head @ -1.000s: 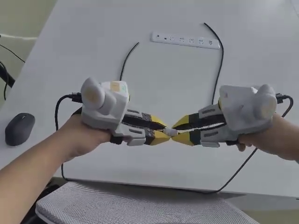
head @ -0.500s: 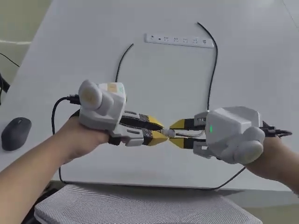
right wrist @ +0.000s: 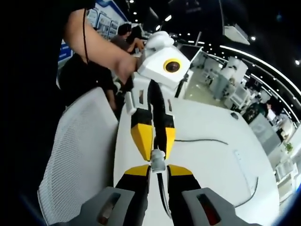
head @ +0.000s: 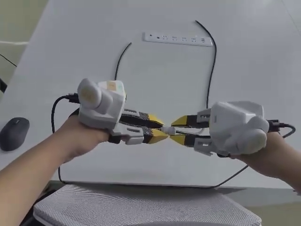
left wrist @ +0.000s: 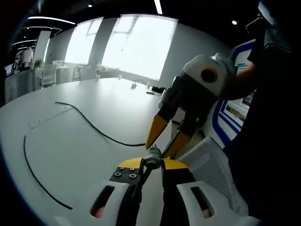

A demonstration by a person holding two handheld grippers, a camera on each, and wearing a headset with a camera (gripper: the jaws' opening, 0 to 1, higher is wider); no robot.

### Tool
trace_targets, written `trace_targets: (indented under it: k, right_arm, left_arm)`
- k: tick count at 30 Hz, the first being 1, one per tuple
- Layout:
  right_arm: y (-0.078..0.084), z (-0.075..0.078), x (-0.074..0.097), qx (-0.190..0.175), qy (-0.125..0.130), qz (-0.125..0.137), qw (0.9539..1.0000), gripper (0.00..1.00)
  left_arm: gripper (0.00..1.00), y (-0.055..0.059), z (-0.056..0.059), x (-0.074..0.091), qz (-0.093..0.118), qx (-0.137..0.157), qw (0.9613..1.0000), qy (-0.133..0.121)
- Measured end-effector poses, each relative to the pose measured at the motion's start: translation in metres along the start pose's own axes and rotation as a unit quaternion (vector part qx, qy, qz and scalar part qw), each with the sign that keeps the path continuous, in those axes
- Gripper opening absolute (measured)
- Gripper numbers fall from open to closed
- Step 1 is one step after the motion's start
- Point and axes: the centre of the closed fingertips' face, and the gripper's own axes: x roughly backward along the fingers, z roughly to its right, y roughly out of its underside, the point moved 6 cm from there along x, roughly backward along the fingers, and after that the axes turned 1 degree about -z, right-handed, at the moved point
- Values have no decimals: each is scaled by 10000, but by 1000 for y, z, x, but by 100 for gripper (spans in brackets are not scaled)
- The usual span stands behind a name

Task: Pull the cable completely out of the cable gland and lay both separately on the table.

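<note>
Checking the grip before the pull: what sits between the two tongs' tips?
The cable gland fills that gap in the head view; in the right gripper view, the cable runs back from it.

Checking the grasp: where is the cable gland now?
Head view centre: the cable gland is held off the table where the tips of the left gripper and right gripper meet, above the table's near edge.
</note>
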Motion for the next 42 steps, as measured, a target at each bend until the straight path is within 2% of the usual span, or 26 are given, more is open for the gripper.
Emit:
trace_targets:
  k: [2, 5, 6, 10, 14, 20, 26, 31, 39, 42]
  right_arm:
    - [-2, 2, 5, -164, 124, 110, 9997, 10]
    - [3, 7, 11, -704, 361, 53, 9968, 12]
    - [4, 8, 13, -856, 442, 123, 9953, 12]
    - [11, 7, 18, -993, 623, 79, 9931, 13]
    - [19, 4, 17, -657, 1010, -284, 9923, 12]
    - [20, -4, 8, -464, 1291, -491, 9893, 9]
    - [16, -8, 2, -305, 1282, -528, 9899, 8]
    - [13, -4, 1, -234, 1335, -525, 9894, 5]
    - [11, -4, -3, -106, 1264, -559, 9903, 1]
    - [12, -5, -3, -97, 1211, -579, 9909, 0]
  left_arm:
    - [15, -2, -1, 1, 42, -28, 10000, -27]
    - [15, -3, -1, 2, 74, -142, 9999, -62]
    - [15, -3, -1, 2, 73, -185, 9998, -70]
    - [15, -3, -1, 2, 76, -277, 9995, -91]
    - [15, -3, 0, 2, 64, -305, 9995, -98]
    - [15, -5, 0, 0, 68, -328, 9994, -104]
    - [15, -4, 0, -1, 59, -345, 9993, -117]
    - [15, -5, 0, -1, 60, -350, 9993, -128]
    - [15, -5, -1, -2, 42, -274, 9995, -136]
    - [15, -4, -1, -2, -4, -332, 9994, -129]
